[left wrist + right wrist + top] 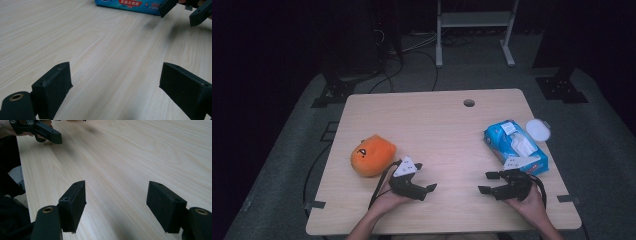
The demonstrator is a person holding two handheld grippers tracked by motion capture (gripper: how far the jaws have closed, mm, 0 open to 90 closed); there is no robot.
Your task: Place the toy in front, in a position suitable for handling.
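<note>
Light wooden worktop (447,130), one round cable hole near far edge. Orange plush toy (372,155), rounded, small printed face, resting on worktop, taken here as landmark. Left tool (424,182) just beside plush on its near right, jaws spread wide with nothing between them, plain wood grain ahead in left gripper view (115,82). Right tool (488,182) well apart from plush toward opposite side of worktop, likewise released and empty, jaws pointed back toward plush side; bare wood between pads in right gripper view (116,205). Blue tissue pack (514,146) well apart from plush on same far-right side, just beyond right tool, white tissue standing out of top slot; near edge of pack also visible in left gripper view (130,5). Small white round lid (538,129) touching or just beside pack's far corner, cannot tell which. Handling, judged: plush light, soft, compressible, non-fragile, fabric unlikely to slip; best pinched across body at mid-height or on raised top ridge, allowing for squash before hold firms. Tissue pack light, film wrapper slick and yielding; best gripped across short sides, clear of loose tissue, which would tear or pull free.
</note>
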